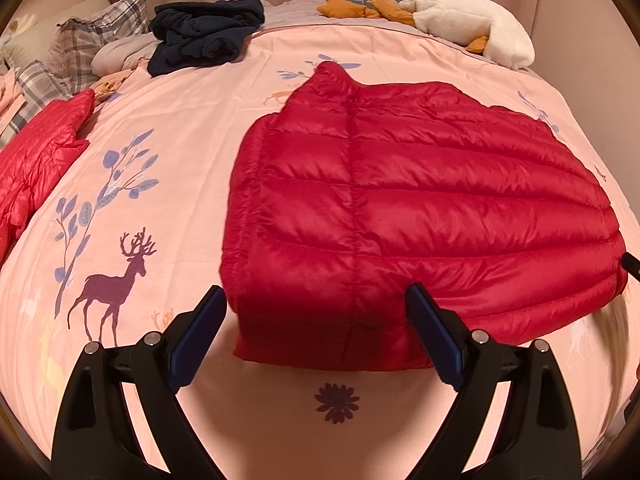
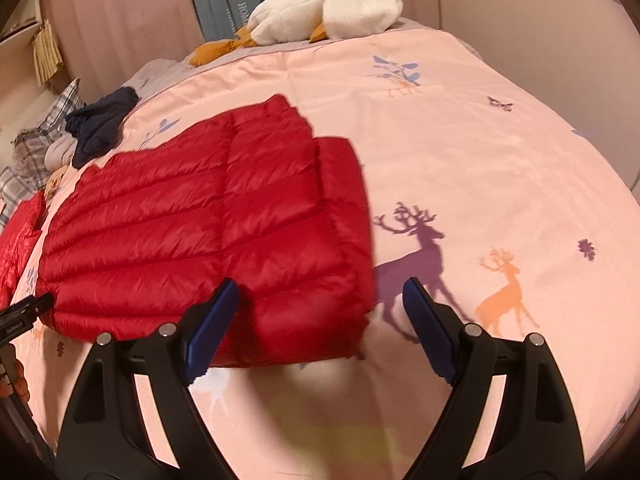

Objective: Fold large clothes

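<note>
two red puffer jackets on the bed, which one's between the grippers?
The spread-out red jacket mid-bed, by both open grippers; the other red jacket lies crumpled at the left edge.

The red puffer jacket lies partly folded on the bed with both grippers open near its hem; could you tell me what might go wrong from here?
1. The red puffer jacket is puffy and shiny; a shallow pinch by the left gripper or right gripper may slip off.
2. The folded-in side panel sits loosely, so lifting the hem could spring it open.
3. Each gripper spans one hem corner; uneven lifting could skew the fold.
</note>
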Tool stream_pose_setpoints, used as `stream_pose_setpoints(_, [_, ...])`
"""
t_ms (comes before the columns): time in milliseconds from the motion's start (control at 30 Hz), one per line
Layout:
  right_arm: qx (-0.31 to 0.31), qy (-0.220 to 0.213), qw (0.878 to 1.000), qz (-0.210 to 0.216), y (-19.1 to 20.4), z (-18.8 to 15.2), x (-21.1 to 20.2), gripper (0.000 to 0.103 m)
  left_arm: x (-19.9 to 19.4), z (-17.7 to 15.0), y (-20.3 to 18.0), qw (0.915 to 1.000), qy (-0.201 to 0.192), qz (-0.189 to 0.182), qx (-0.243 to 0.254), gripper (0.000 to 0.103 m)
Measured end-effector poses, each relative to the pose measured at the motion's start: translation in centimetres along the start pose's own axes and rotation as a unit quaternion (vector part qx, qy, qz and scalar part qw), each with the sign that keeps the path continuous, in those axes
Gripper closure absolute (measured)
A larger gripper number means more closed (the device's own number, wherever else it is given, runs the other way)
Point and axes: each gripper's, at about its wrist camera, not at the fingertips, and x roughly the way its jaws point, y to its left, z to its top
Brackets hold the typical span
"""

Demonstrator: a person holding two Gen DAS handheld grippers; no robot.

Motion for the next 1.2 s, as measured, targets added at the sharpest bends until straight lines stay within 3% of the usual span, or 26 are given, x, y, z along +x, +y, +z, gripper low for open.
stream_pose_setpoints(233, [0.004,-0.022,1.0,0.006,0.1,2.1,-0.4,0.018,-0.4,0.4,2.1,0.9994,-0.002,0.017,-0.031,0.011])
stream_pose_setpoints(433, [-0.016,-0.012,1.0,0.012,2.0,2.6,1.0,0.021,-0.6,0.4,3.2,0.9988,-0.004,0.025,-0.042,0.011])
stream_pose_setpoints(667, [-0.025,0.013,1.0,0.011,3.0,2.1,2.7,0.056,-0.6,0.3,3.3,0.9988,-0.003,0.024,-0.044,0.011])
stream_pose_setpoints(733, [-0.031,0.011,0.999,0.006,3.1,2.0,2.7,0.075,-0.5,0.3,3.4,0.9988,-0.003,0.023,-0.044,0.011])
stream_pose_setpoints(833, [-0.031,0.011,0.999,0.002,2.6,1.6,2.5,0.086,-0.5,0.2,3.4,0.9988,-0.003,0.023,-0.044,0.011])
stream_pose_setpoints(1067, [-0.077,0.031,0.996,-0.019,3.9,0.0,2.6,0.088,0.0,0.0,3.3,0.999,0.003,0.02,-0.04,0.011])
stream_pose_setpoints(1167, [-0.063,0.027,0.998,-0.017,3.8,0.4,2.2,0.083,-0.3,0.0,3.2,0.999,0.002,0.02,-0.041,0.011])
stream_pose_setpoints(1200, [-0.057,0.02,0.998,-0.019,3.8,0.7,1.6,0.076,-0.6,0.0,3.1,0.999,0.0,0.019,-0.039,0.011])
